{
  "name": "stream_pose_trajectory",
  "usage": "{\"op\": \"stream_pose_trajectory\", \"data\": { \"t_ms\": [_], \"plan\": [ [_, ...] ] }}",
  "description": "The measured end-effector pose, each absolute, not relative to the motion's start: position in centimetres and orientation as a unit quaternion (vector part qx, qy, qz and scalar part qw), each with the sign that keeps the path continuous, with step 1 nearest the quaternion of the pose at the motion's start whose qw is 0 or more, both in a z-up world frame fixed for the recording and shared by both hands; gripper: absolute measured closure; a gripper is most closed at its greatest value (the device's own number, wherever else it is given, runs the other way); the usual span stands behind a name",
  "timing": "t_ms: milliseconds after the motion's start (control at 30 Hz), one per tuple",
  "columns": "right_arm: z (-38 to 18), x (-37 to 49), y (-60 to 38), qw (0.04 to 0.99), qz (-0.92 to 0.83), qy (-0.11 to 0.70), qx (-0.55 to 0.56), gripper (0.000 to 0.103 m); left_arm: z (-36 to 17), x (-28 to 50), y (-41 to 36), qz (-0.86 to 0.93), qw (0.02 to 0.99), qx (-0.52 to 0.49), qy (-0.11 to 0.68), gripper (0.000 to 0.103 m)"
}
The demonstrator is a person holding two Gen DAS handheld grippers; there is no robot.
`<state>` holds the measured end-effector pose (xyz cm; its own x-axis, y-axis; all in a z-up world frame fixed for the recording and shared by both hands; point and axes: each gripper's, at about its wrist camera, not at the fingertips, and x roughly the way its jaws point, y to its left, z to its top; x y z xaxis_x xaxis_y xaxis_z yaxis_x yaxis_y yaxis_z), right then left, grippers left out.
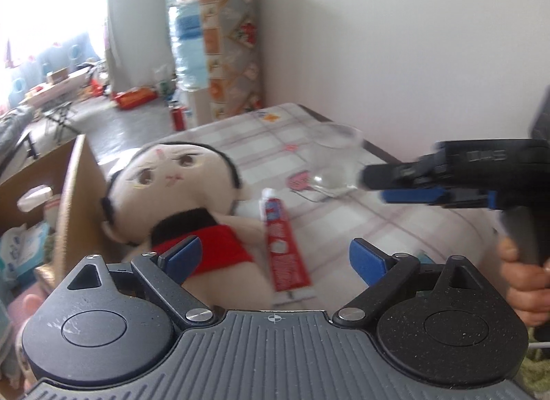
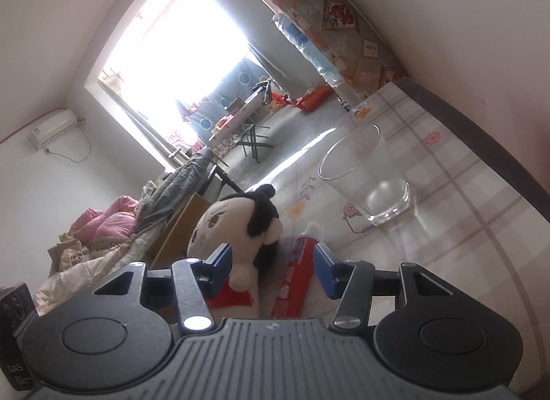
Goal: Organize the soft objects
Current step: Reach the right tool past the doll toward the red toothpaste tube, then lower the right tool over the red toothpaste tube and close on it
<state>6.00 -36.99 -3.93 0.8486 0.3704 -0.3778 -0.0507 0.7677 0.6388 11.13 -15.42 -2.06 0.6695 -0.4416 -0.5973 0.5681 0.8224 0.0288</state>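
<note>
Right now a soft plush doll (image 1: 172,193) lies on the checked counter (image 1: 395,228), at nine o'clock of a glossy red tube (image 1: 283,245). A clear smooth glass (image 2: 367,176) stands beyond. Left fingers (image 1: 275,257) gape wide, empty; right fingers (image 2: 271,267) narrower, gripping nothing.

So the near middle of the surface (image 1: 395,228) is crowded: the plush doll (image 1: 178,193) lies right against the red toothpaste tube (image 1: 283,242), no gap to slip between them. The glass (image 2: 364,176) stands farther back, apart from both, with bare checked cloth around it and to the right. On the left a cardboard box (image 1: 74,200) walls off the doll's side.
</note>
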Motion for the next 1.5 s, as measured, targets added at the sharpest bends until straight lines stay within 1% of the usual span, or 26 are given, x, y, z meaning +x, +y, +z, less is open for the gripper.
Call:
{"op": "stream_pose_trajectory", "data": {
  "t_ms": [100,200,267,367,467,600,633,700,900,1000,1033,1067,1200,1267,1433,1500],
  "plan": [
    [-4.3,6.8,-36.1,0.908,0.110,0.276,0.297,0.051,-2.7,11.0,-16.5,-0.289,0.902,0.112,0.300,0.014],
    [-4.5,7.8,-35.4,0.908,0.111,0.291,0.278,0.051,-3.5,11.4,-18.0,-0.294,0.895,0.127,0.311,0.020],
    [-4.6,8.5,-35.0,0.908,0.116,0.300,0.270,0.051,-4.2,11.8,-18.9,-0.290,0.891,0.136,0.321,0.021],
    [-5.0,10.3,-34.6,0.900,0.126,0.325,0.260,0.053,-5.1,12.8,-19.9,-0.289,0.884,0.137,0.341,0.025],
    [-5.4,11.9,-33.7,0.898,0.128,0.348,0.236,0.053,-5.9,13.6,-20.5,-0.285,0.879,0.140,0.355,0.027],
    [-5.8,14.5,-32.4,0.893,0.133,0.383,0.197,0.053,-6.9,14.5,-20.4,-0.279,0.875,0.132,0.374,0.032],
    [-5.9,15.0,-32.0,0.891,0.135,0.390,0.187,0.053,-7.2,14.8,-20.2,-0.277,0.873,0.126,0.382,0.036],
    [-5.9,15.9,-31.3,0.890,0.136,0.402,0.168,0.053,-7.5,15.1,-19.9,-0.279,0.871,0.113,0.388,0.039],
    [-6.6,17.7,-29.3,0.883,0.138,0.433,0.117,0.052,-7.8,14.9,-18.9,-0.293,0.871,0.094,0.383,0.042],
    [-6.3,17.8,-28.8,0.885,0.134,0.435,0.097,0.053,-7.9,15.1,-18.2,-0.307,0.868,0.083,0.381,0.042],
    [-6.3,17.8,-28.7,0.885,0.134,0.436,0.091,0.055,-7.8,15.1,-18.0,-0.311,0.868,0.081,0.380,0.043],
    [-6.2,17.7,-28.6,0.886,0.132,0.436,0.082,0.060,-7.8,15.0,-17.8,-0.314,0.867,0.080,0.379,0.043],
    [-5.9,17.2,-28.5,0.887,0.125,0.441,0.064,0.064,-7.7,14.6,-17.1,-0.329,0.864,0.075,0.374,0.043],
    [-5.7,17.0,-28.6,0.886,0.120,0.444,0.063,0.065,-7.7,14.3,-16.8,-0.338,0.861,0.073,0.372,0.041],
    [-5.5,15.8,-29.5,0.883,0.101,0.450,0.081,0.066,-7.6,13.3,-16.3,-0.369,0.846,0.071,0.378,0.030],
    [-5.5,14.9,-29.9,0.883,0.091,0.451,0.090,0.066,-7.7,12.9,-16.2,-0.380,0.839,0.070,0.383,0.028]
  ]
}}
